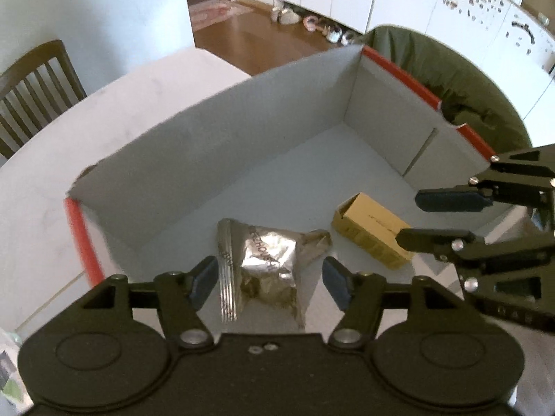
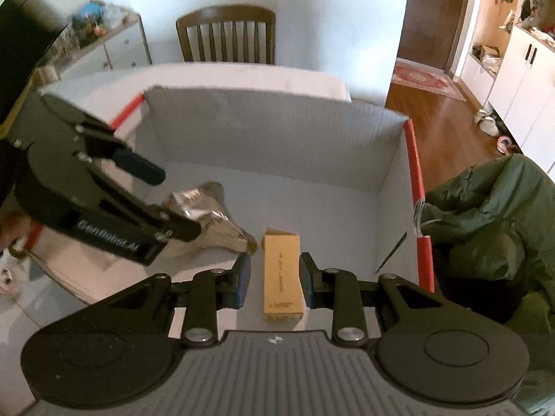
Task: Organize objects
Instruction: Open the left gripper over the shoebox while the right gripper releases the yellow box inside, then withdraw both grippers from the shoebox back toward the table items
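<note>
Left wrist view: left gripper [image 1: 269, 282] hangs spread over the foil packet [image 1: 269, 263] lying between its jaws on the box [image 1: 222, 131] floor. Right gripper [image 2: 274, 277], also spread, straddles the yellow carton [image 2: 282, 277]. Best to withdraw both straight upward, clear of the walls beyond.

Likely home: dining chair [image 2: 226, 33], shoes [image 1: 314, 22]

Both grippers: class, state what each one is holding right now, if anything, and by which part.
Nothing is held. The left gripper is open above the foil packet, and the right gripper is open either side of the yellow box; both items lie on the floor of the cardboard box.
</note>
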`<action>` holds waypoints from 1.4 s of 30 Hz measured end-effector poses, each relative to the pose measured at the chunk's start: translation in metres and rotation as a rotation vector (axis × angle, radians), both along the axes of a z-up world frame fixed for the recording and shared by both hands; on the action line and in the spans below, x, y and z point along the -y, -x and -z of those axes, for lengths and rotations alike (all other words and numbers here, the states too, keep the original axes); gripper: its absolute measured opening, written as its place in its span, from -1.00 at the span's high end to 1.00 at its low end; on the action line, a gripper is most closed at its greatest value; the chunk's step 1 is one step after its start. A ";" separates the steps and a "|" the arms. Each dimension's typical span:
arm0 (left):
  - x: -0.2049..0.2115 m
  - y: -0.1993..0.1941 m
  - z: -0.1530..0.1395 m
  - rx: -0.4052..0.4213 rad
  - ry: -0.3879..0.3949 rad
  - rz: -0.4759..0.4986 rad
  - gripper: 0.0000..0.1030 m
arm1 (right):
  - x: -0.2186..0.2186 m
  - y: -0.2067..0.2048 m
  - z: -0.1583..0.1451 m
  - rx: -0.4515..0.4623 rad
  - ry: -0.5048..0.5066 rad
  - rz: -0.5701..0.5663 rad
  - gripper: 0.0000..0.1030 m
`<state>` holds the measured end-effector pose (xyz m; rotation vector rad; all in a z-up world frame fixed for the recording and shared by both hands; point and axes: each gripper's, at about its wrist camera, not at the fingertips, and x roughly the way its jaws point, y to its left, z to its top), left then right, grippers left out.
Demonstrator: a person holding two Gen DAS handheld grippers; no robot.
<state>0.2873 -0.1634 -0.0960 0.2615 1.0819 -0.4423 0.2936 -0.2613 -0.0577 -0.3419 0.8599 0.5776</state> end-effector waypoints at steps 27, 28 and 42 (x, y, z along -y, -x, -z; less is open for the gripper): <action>-0.142 0.130 -0.100 0.263 0.160 -0.176 -0.34 | -0.033 0.101 -0.085 0.124 -0.199 0.014 -0.01; -0.150 0.134 -0.101 0.265 0.164 -0.186 -0.35 | -0.037 0.106 -0.085 0.127 -0.202 0.014 -0.05; -0.263 0.174 -0.090 0.272 0.145 -0.329 -0.69 | -0.105 0.173 -0.066 0.106 -0.190 -0.002 -0.46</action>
